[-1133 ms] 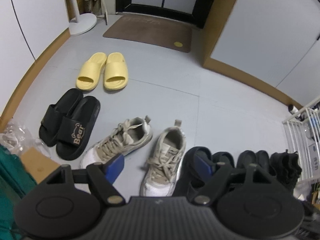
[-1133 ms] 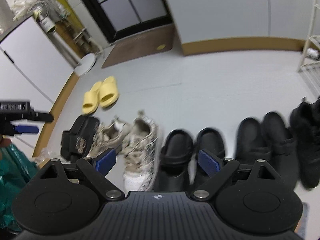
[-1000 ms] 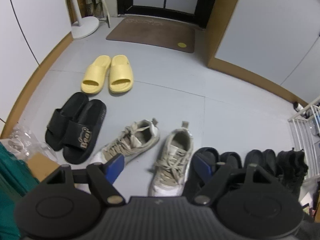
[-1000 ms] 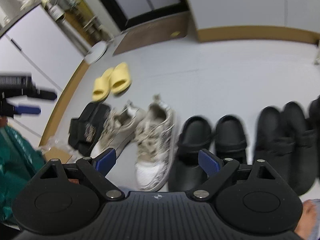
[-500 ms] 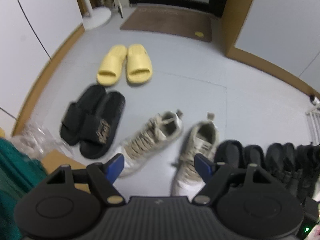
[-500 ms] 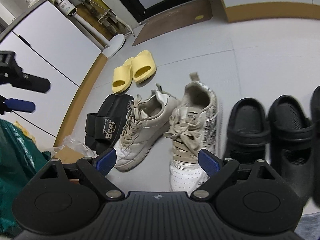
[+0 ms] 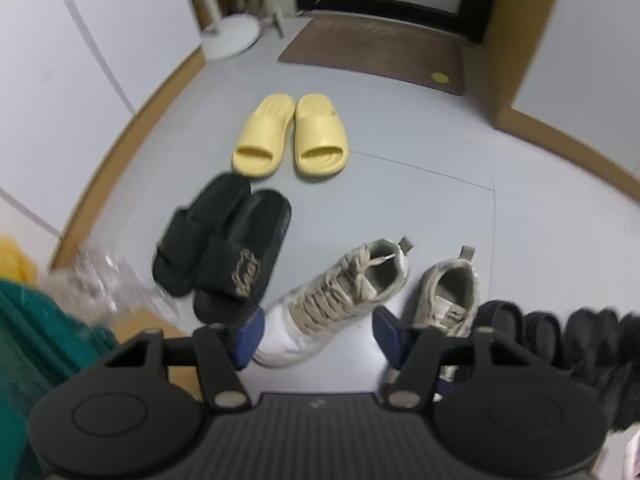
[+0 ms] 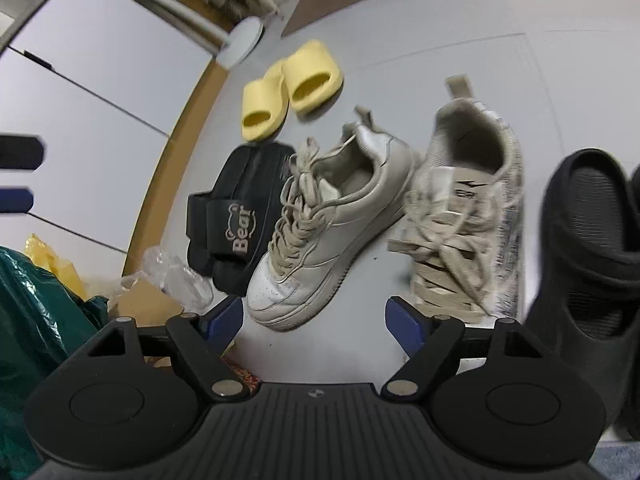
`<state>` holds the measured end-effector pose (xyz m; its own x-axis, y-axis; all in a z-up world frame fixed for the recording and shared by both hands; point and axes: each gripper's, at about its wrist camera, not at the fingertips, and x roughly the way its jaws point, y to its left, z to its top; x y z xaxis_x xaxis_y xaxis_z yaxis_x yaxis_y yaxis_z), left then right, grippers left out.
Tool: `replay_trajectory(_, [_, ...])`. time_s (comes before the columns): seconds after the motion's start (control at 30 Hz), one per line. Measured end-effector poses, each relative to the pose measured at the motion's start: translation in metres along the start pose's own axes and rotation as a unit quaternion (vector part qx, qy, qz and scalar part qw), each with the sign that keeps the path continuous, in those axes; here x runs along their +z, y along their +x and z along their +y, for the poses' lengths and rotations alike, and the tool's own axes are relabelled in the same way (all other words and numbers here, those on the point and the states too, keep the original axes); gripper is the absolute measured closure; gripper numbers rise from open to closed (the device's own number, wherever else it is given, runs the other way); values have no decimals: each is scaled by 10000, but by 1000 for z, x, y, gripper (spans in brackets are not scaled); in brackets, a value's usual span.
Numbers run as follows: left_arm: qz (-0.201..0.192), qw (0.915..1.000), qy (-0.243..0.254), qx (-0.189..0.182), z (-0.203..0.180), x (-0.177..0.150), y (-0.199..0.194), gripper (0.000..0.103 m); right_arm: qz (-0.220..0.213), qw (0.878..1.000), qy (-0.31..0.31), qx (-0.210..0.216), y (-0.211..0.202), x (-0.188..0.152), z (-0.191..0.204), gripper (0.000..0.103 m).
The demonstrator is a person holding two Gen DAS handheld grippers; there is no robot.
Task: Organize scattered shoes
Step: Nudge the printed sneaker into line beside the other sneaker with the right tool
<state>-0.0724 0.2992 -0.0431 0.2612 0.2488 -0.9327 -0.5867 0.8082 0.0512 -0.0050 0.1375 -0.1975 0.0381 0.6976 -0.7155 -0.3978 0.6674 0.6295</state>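
Two beige sneakers lie on the grey floor: the left one (image 8: 328, 224) angled with its toe toward me, the right one (image 8: 468, 216) straighter beside black clogs (image 8: 584, 248). My right gripper (image 8: 316, 320) hovers just above the left sneaker's toe, jaws closing, nothing pressed between the blue pads. In the left wrist view the same left sneaker (image 7: 340, 300) sits ahead of my left gripper (image 7: 318, 336), whose jaws are also closing with nothing in them. Black "Bear" slides (image 7: 228, 248) and yellow slides (image 7: 292, 136) lie farther off.
A row of black shoes (image 7: 560, 344) runs to the right. A brown doormat (image 7: 376, 56) lies before a dark door, a white fan base (image 7: 232, 36) near it. Teal bag (image 8: 36, 320), cardboard and crumpled plastic (image 8: 172, 276) crowd the left. White cabinets line the left wall.
Both grippers have dropped and come in toward the beige sneakers, which now look much larger in the right wrist view. Both pairs of blue pads stand closer together than before.
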Motion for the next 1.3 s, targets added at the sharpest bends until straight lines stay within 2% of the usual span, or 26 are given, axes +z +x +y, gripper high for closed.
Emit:
replay_trajectory(0.1, [87,9997,194,135,2,-5,3,41,116,9999,5,-117,9,16,8,21])
replay_trajectory(0.2, [85,9995,284,126,6,-7,2,41,633,9970,354,-261,21,36,15,22])
replay_trajectory(0.23, [57,9995,289,128,8,-7,1,40,714,9963,378,-303,23,41,17,26])
replay_trajectory(0.33, [103,9995,278,75,14,-8,4,40,812,9945,494,-433,25,54,22,26])
replay_trajectory(0.43, [170,9987,485,66,10,-10,9,36,927,9927,572,-517,34,71,27,26])
replay_trajectory(0.53, [122,9976,677,-75,5,-12,7,25,1078,9905,616,-588,50,86,31,26])
replay_trajectory(0.57, [92,9973,728,-73,4,-13,6,24,1144,9896,684,-547,57,89,31,26])
replay_trajectory(0.7, [141,9982,573,-99,15,-17,6,24,1418,9829,1139,-303,77,94,22,27])
replay_trajectory(0.83, [219,9976,652,-31,17,-21,12,25,1483,9811,1157,-460,87,93,16,30])
replay_trajectory(0.97, [189,9966,797,12,14,-23,13,34,1478,9810,1114,-583,96,92,14,35])
replay_trajectory(1.03, [186,9972,693,-187,15,-22,10,34,1479,9817,1064,-556,102,95,14,35])
replay_trajectory(1.3, [229,9966,775,-143,13,-23,12,34,1683,9784,831,-861,133,104,8,36])
